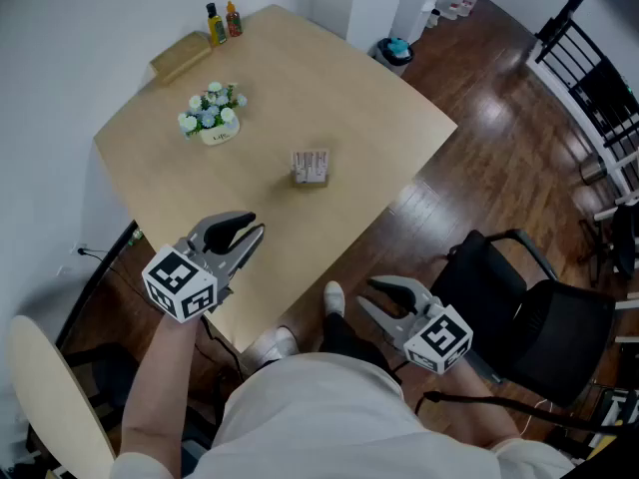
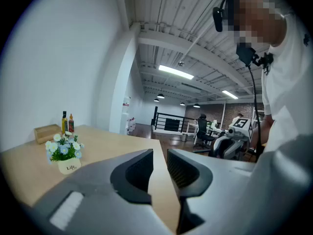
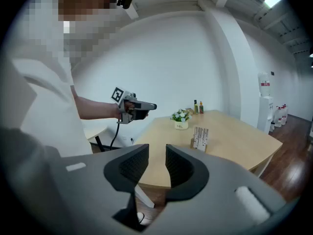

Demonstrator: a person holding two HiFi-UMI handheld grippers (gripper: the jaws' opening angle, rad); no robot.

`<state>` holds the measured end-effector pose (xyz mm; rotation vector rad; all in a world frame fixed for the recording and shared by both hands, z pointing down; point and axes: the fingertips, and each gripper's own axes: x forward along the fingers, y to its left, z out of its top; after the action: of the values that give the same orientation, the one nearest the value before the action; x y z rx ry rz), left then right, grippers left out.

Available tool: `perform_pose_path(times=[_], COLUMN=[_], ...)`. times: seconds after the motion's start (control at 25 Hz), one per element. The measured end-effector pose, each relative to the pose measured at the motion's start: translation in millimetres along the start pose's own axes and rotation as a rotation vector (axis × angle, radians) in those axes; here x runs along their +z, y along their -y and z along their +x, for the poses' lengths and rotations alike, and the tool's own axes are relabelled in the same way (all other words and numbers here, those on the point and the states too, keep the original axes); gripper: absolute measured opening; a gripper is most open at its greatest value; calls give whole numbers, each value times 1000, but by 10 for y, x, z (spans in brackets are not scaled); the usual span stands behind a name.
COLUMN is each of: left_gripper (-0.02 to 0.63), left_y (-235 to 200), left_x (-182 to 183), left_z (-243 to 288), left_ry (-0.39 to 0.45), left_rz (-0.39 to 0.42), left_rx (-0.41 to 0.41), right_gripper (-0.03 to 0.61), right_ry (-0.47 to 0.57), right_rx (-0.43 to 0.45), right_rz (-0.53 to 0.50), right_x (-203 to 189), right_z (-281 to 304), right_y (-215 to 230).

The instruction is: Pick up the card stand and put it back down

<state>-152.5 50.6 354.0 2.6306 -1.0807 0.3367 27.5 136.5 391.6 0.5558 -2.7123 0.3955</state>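
The card stand (image 1: 311,166) sits on the middle of the table (image 1: 300,78), well apart from the left hand-held gripper (image 1: 255,230) and right hand-held gripper (image 1: 367,294), both slightly parted, empty. Probably light, stiff, tippy; pinch its base

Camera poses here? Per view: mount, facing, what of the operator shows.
Head view: on the person's head, steeply down on the table and card stand; left forearm, left gripper, right gripper show.
Left gripper view: on the left gripper, along its open fingers across the table to the flower pot; torso and right gripper at right.
Right gripper view: on the right gripper, facing the table; arm holding the left gripper shows.
Shared: card stand in head and right gripper views.
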Motion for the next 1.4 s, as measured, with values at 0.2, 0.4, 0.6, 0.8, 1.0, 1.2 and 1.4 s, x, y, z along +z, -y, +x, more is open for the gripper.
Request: perform_pose_path(times=[0.2,0.4,0.6,0.8,1.0,1.2,1.4], left_gripper=[97,113,143,155,155,114,80], left_y=[-658,-1104,-1419,-1535,-1517,-1528,-1530], left_x=[2,-115,-257,-451,-584,-671,-656], left_z=[692,1266,1659,1911,2078,2164,2174], left_ry=[-53,-124,-170,-235,-267,-279,-265], left_rz=[-20,-19,-18,-8,-7,-12,-17], left_rx=[19,-2,-43,-98,-153,-174,-183], right_gripper=[114,114,114,114,114,114,114], right_ry=[-11,-47,-86,-120,-136,-150,-162], right_rx=[15,19,23,22,25,29,27], right_rz=[-4,33,66,90,100,110,116], right_x=[64,-18,-126,-218,-240,-272,-291], right_z=[54,30,-15,-47,-15,24,41], right_y=[522,868,1093,1262,1360,1428,1467])
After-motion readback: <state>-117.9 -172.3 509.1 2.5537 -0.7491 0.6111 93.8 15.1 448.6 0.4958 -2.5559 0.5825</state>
